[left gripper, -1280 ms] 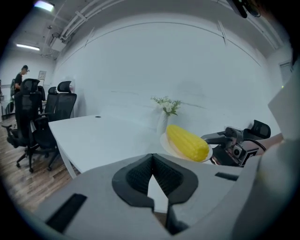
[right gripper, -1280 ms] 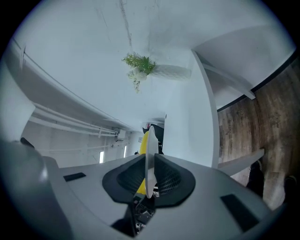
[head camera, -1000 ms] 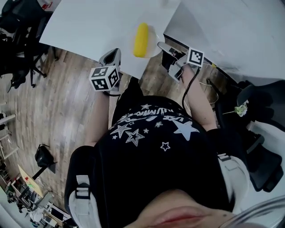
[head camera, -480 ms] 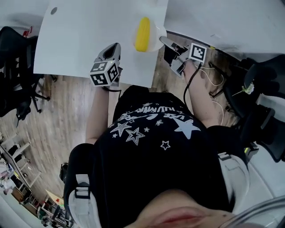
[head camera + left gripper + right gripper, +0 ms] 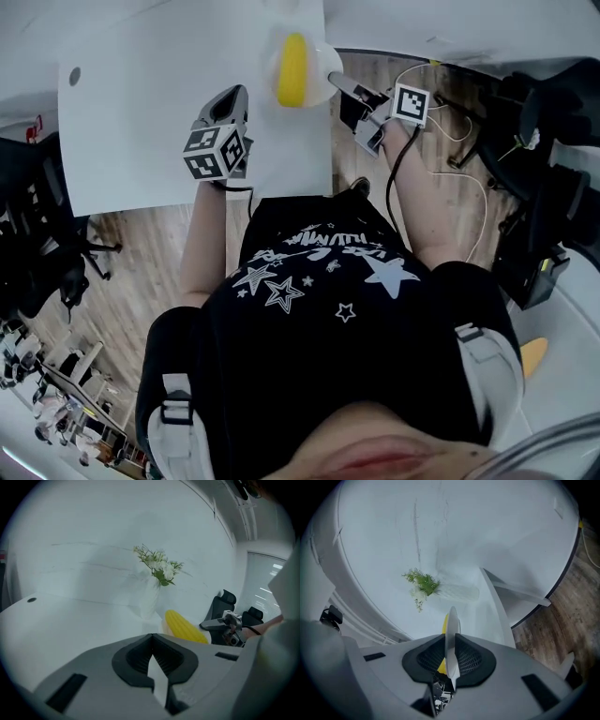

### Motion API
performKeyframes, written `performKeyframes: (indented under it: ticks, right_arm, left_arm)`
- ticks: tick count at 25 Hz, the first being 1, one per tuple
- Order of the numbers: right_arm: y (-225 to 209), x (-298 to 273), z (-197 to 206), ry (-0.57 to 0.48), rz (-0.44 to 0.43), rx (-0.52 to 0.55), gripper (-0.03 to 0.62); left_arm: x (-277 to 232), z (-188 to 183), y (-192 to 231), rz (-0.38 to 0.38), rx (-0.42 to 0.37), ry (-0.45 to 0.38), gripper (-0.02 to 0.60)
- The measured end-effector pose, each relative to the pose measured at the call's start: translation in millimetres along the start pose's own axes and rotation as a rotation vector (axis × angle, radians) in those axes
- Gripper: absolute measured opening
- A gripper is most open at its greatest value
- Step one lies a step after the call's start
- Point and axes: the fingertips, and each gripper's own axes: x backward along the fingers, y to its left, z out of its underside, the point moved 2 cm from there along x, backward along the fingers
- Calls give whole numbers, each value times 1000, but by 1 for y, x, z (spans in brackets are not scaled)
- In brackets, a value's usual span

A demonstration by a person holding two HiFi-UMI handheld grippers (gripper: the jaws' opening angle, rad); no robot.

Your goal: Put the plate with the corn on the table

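Observation:
A yellow corn cob lies on a white plate held over the right edge of the white table. My right gripper is shut on the plate's near right rim. In the right gripper view the rim stands edge-on between the jaws, with the corn behind it. My left gripper hovers over the table left of the plate, shut and holding nothing. The left gripper view shows the corn and the right gripper to its right.
A white vase of flowers lies on the table beyond the plate. A second white table stands to the right across a gap of wood floor with cables. Black office chairs stand at left and right.
The plate with the corn has gone from the table's near corner to farther along its right edge. Both grippers have advanced over the table with it.

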Motion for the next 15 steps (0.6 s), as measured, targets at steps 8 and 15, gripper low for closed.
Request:
performKeyframes:
  ticks: [8, 15]
  right_arm:
    - [-33, -10, -16, -72, 24, -21, 55]
    - [-59, -19, -29, -102, 50, -43, 55]
  left_arm:
    - [-38, -5, 6, 64, -58, 34, 5]
    - [-57, 0, 16, 91, -64, 76, 5]
